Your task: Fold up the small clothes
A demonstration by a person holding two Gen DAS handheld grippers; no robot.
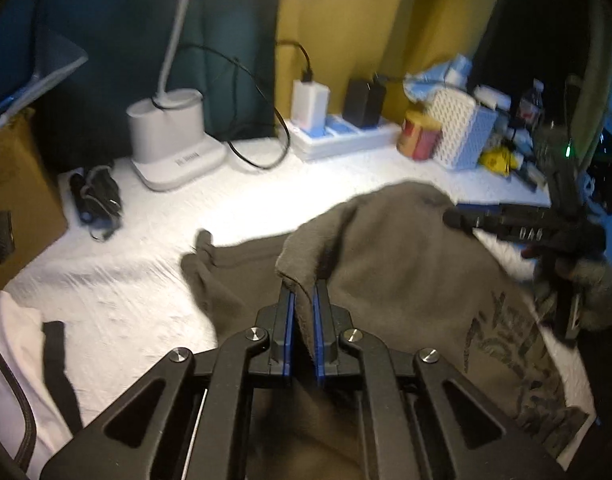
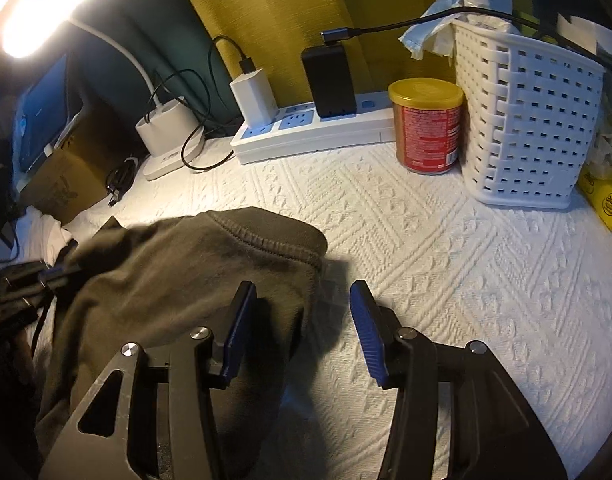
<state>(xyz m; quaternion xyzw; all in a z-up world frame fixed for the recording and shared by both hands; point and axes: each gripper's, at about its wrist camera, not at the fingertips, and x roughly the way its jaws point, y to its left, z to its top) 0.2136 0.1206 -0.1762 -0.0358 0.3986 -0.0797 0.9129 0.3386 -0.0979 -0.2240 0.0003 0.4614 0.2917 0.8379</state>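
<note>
1. Biggest of all, the white quilted bedcover (image 2: 446, 248), stitched in raised diamonds, spreads across the whole work surface.
2. On it lies the olive-brown fleece garment (image 1: 386, 248), soft and matte, with a dark print near one edge and a ribbed hem showing in the right wrist view; it sits heaped to the left of the cover there, part lifted into a peak.
3. The left gripper (image 1: 305, 312), black angular linkage with blue ribbed pads, is pressed together on a fold of that fleece, and the cloth tents up from between the pads.
4. The right gripper (image 2: 302, 320) stands spread: the garment's edge lies under the left finger and between the two, the right pad hangs over bare cover, and nothing is pinched.
5. At the back right, a white plastic woven-lattice basket (image 2: 530, 120), boxy with square holes, stands upright.
6. A long white power strip (image 2: 306, 132) runs along the yellow wall, carrying a white charger and a black one.
7. A white lamp base (image 1: 174, 140) with a curved neck sits at the left.
8. Smallest, a red cylindrical tin with a gold lid (image 2: 426, 124) stands just beside the basket.
</note>
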